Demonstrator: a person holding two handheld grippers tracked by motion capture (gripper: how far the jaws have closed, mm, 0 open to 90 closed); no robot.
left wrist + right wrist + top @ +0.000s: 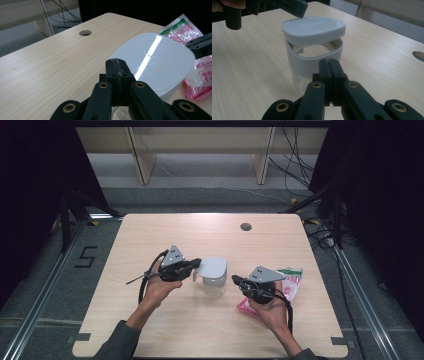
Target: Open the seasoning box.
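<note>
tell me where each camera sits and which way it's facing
High view: above the person's side, looking forward and down at the table; forearms, hands, left gripper and right gripper show.
Left gripper view: rides the left gripper, faces the jar's lid; own shut jaws.
Right gripper view: rides the right gripper, faces the jar; own shut jaws.
All share the jar.

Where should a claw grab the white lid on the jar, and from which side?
Take the white lid by its rim, probably from the edge facing the right claw. It sits tilted on the jar, lifted on that near side with a gap over the jar's mouth, so one finger could slip under the rim and the other press on top. Both claws are shut now; open first.
</note>
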